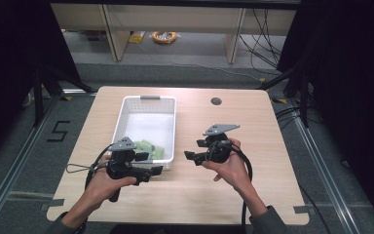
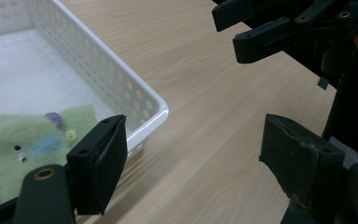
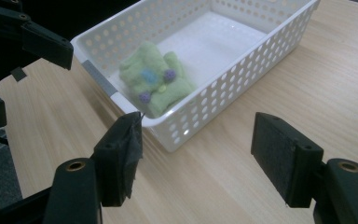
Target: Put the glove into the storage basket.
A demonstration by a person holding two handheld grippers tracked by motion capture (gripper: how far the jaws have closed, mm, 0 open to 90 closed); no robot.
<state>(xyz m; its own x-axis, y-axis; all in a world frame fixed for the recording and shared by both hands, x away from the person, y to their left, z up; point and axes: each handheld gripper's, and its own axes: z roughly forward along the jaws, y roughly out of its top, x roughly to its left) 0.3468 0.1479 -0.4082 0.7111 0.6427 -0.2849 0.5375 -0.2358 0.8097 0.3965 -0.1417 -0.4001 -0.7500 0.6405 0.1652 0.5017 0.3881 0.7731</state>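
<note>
A white perforated basket (image 1: 121, 114) stands on the wooden table, left of centre. At its near end lies a folded pale green cloth (image 1: 152, 148) with purple and blue spots (image 3: 156, 84). My left gripper (image 1: 153, 170) hovers at the basket's near right corner, open, with nothing between its pads (image 2: 100, 158); the basket's corner (image 2: 158, 105) and the cloth (image 2: 23, 140) lie just beyond it. My right gripper (image 1: 191, 157) is held to the right of the basket, pointing left towards it, open and empty (image 3: 198, 149). Each gripper view shows the other gripper farther off: the right gripper (image 2: 226, 30) and the left gripper (image 3: 37, 37).
The table (image 1: 253, 131) has a round cable hole (image 1: 216, 101) near its far edge. Bare wood lies right of the basket and along the near edge. Beyond the table are shelf legs, cables and a yellow coil (image 1: 164, 36) on the floor.
</note>
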